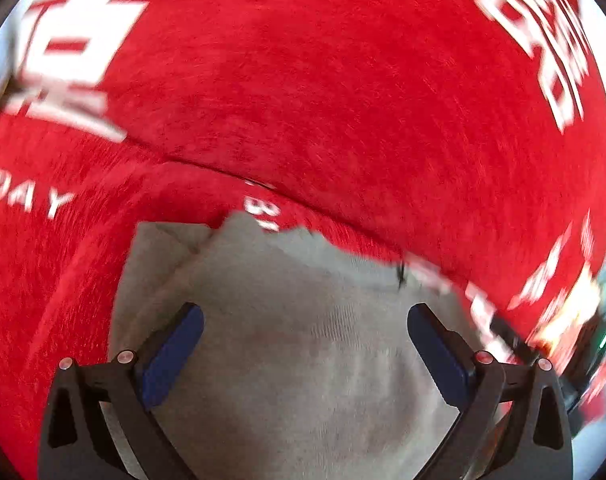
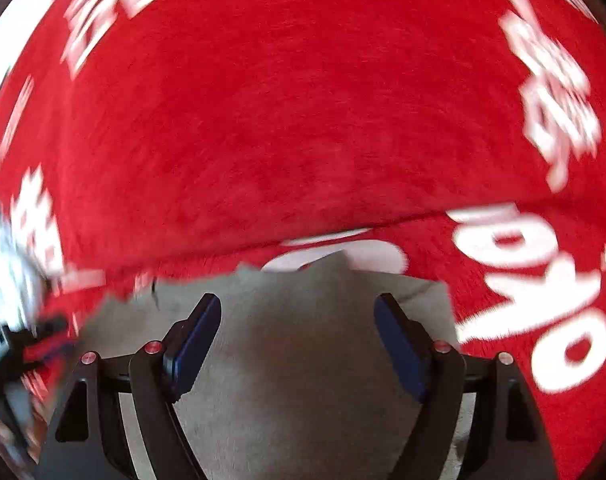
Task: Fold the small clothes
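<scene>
Nearest in the left wrist view, the left gripper (image 1: 305, 332) stands with its blue-padded fingers (image 1: 171, 354) spread wide over a grey garment (image 1: 295, 360), and nothing is caught between them. The cloth lies slack under the gap, a folded edge showing near its upper left corner. No pad presses on it.

The right wrist view shows much the same: the right gripper (image 2: 299, 330) has its fingers (image 2: 193, 348) parted, a little less widely than the left, with the grey garment (image 2: 299, 380) lying loose below them and touching neither pad as far as can be seen. A short dark thread or tag sticks out at the garment's far edge (image 2: 155, 288).

Just beyond the garment, on every side but the near one, spreads a red cloth (image 1: 323, 92) printed with large white lettering (image 1: 63, 40), covering the surface; the garment rests on top of it. A crease or overlapped edge of the red cloth (image 2: 263, 128) runs across just past the garment's far rim. The white lettering (image 2: 523, 280) lies close to the garment's right corner in the right view.

At the edge of each view the other gripper shows only as a dark blur: at lower right in the left view, at lower left in the right. Both pictures are smeared, so finer detail there cannot be told.
</scene>
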